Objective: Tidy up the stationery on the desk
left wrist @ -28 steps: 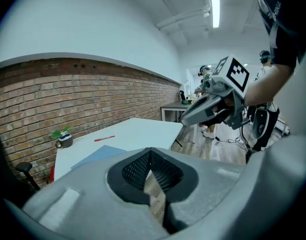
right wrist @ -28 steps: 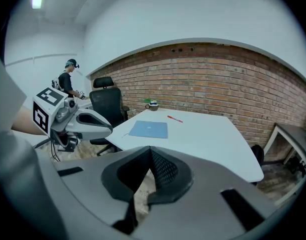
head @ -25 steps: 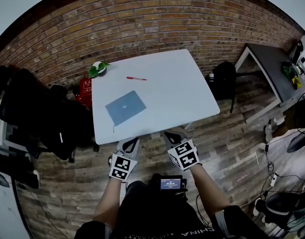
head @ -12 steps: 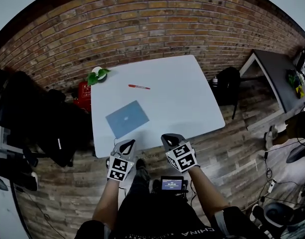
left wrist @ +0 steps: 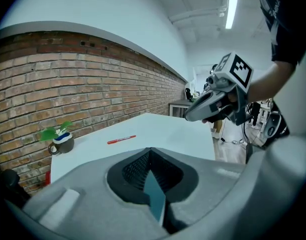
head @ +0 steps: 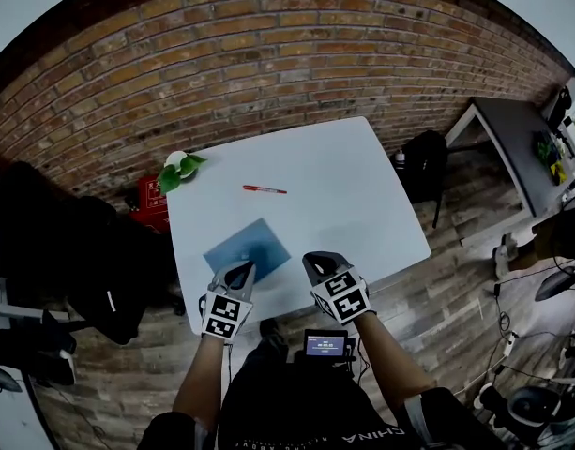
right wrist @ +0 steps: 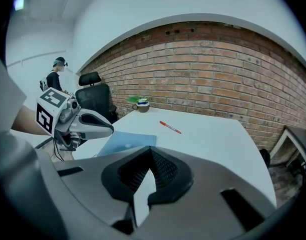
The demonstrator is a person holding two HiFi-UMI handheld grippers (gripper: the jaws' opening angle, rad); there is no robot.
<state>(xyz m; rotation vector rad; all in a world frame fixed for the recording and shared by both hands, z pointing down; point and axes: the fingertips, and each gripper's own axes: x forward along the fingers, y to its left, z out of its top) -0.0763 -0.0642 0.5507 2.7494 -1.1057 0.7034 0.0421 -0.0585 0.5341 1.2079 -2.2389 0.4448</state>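
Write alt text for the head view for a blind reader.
A person holds the left gripper and right gripper, both shut and empty, at the near edge of a white table with a blue notebook, red pen and potted plant.

Bright, even light with a glaring ceiling tube (left wrist: 231, 9); fisheye-bent edges, black corners.
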